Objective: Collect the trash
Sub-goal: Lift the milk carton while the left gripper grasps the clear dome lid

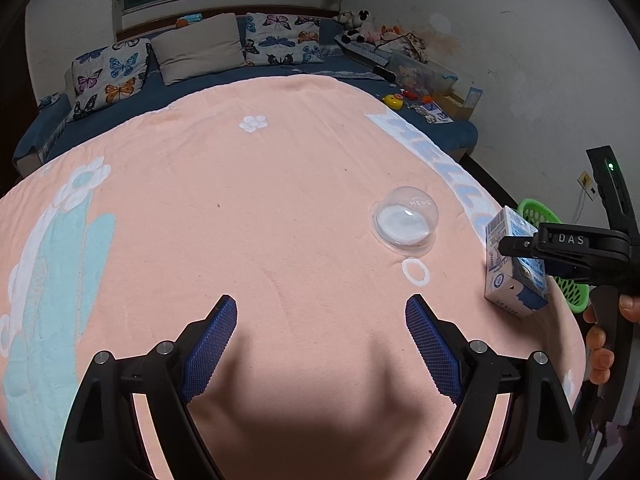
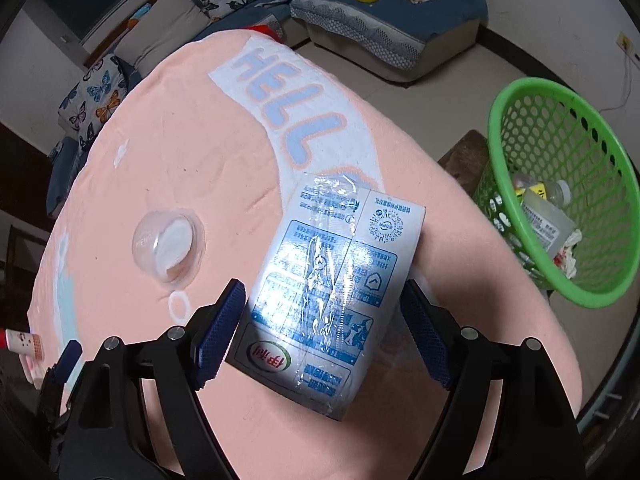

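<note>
A blue and white milk carton (image 2: pixel 332 292) stands at the right edge of the pink blanket; it also shows in the left wrist view (image 1: pixel 514 268). My right gripper (image 2: pixel 320 332) has its jaws closed on the carton's two sides. A clear plastic dome lid (image 1: pixel 405 222) lies on the blanket left of the carton; it also shows in the right wrist view (image 2: pixel 168 244). My left gripper (image 1: pixel 320 336) is open and empty over bare blanket, well short of the lid. A green mesh basket (image 2: pixel 560 168) with bottles and scraps in it stands on the floor to the right.
The pink blanket (image 1: pixel 248 208) covers a round-looking surface. A blue sofa (image 1: pixel 280 60) with butterfly cushions runs along the back, with toys and boxes (image 1: pixel 420 92) at its right end. A wooden stool top (image 2: pixel 464 160) sits beside the basket.
</note>
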